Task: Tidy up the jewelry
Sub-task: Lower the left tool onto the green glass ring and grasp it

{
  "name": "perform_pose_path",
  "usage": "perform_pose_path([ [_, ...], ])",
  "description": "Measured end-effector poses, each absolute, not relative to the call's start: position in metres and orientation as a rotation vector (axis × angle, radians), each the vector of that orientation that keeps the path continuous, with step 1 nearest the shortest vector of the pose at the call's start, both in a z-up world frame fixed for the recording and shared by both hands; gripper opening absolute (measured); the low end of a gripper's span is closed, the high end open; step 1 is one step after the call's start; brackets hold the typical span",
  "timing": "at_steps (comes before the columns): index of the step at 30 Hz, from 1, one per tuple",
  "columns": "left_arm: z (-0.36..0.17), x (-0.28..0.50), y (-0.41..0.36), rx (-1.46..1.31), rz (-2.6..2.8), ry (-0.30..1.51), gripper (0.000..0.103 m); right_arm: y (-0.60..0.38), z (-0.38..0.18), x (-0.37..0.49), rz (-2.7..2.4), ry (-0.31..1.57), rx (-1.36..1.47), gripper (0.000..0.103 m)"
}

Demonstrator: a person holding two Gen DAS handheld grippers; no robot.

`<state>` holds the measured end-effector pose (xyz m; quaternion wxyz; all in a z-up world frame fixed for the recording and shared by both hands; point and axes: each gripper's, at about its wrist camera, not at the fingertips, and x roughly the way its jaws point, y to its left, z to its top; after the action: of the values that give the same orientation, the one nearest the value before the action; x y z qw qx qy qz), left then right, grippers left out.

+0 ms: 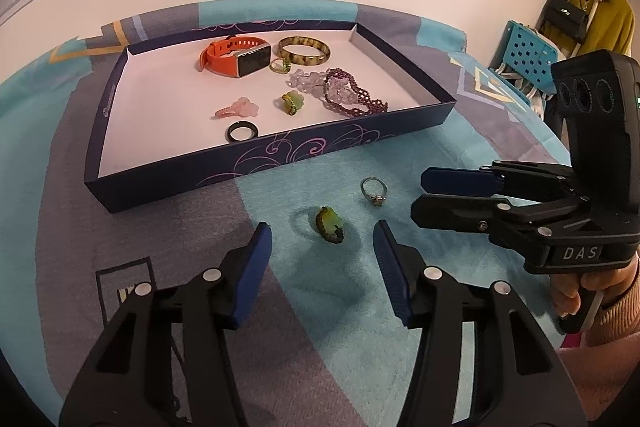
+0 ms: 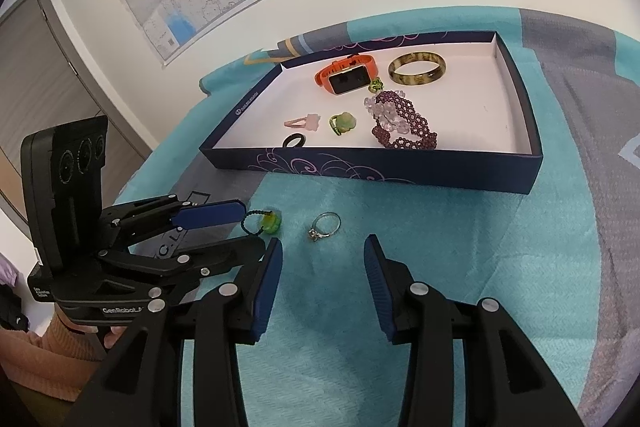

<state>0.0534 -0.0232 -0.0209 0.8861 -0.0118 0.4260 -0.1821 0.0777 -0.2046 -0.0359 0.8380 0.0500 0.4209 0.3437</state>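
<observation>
Most of the jewelry already lies in the dark blue box [image 1: 256, 163]: from its left, a pink clip [image 1: 236, 110], black ring [image 1: 241, 133], orange watch [image 1: 234, 57], green ring [image 1: 291, 101], bangle [image 1: 304, 49] and purple bracelet [image 1: 352, 93]. Two pieces remain on the teal cloth at the box's 6 o'clock: a green beaded ring [image 1: 329, 225], between the parted, empty jaws of the left tool [image 1: 322, 247], and at its 1 o'clock a silver ring [image 2: 325, 226], just ahead of the right tool [image 2: 322, 259], also apart and empty.

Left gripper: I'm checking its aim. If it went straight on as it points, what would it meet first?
Probably the green ring on the cloth, lying between and just ahead of the left gripper's open fingers; depth is unclear.
</observation>
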Motion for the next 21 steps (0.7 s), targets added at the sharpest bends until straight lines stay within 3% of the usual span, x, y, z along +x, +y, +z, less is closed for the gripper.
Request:
perform_pose_path([
  [21, -0.0211, 0.0537, -0.0207, -0.052, -0.368, 0.884, 0.05, -0.203, -0.0368, 0.0764, 0.72, 0.896, 0.094, 0.042],
])
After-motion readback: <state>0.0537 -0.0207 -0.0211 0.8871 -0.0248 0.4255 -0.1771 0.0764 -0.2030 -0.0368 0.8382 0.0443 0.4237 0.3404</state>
